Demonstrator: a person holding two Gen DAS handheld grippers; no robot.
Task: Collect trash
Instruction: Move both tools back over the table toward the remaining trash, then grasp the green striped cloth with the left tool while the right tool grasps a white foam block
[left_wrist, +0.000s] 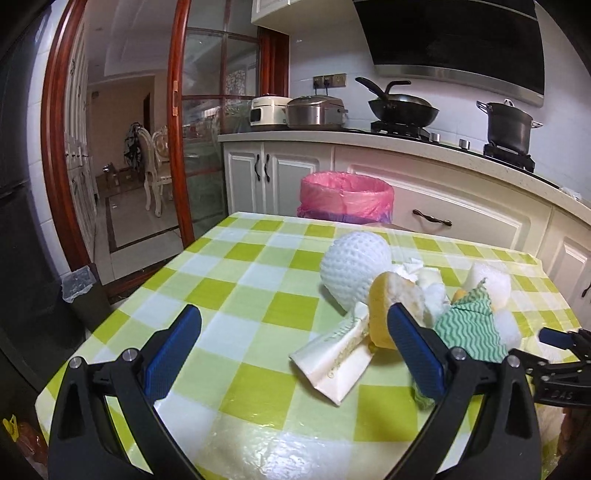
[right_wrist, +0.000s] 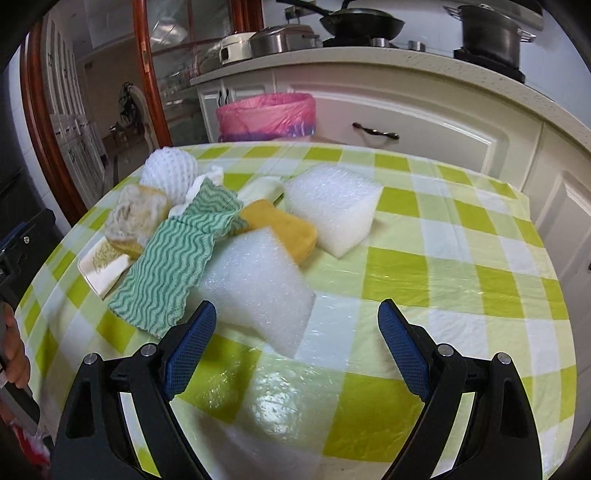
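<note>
**Trash heaped mid-table, bin past the far edge**

On the checked table (right_wrist: 424, 266), both grippers, left (left_wrist: 295, 332) and right (right_wrist: 297, 325), gape wide, holding nothing. The trash pile (right_wrist: 221, 236) sits beside bare cloth; the pink-lined bin (left_wrist: 345, 197) stands beyond the far edge.

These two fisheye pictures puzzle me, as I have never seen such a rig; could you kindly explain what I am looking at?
No robot here: a person holds a two-finger gripper in each hand, each with a camera looking along its blue fingers. One picture is from the left gripper, the other from the right gripper. Both are open and hold nothing. On the checked tablecloth lies trash: white foam blocks, a green wavy cloth, a yellow sponge, a white foam net and a paper wrapper. Behind the table stands a pink-lined bin.
</note>
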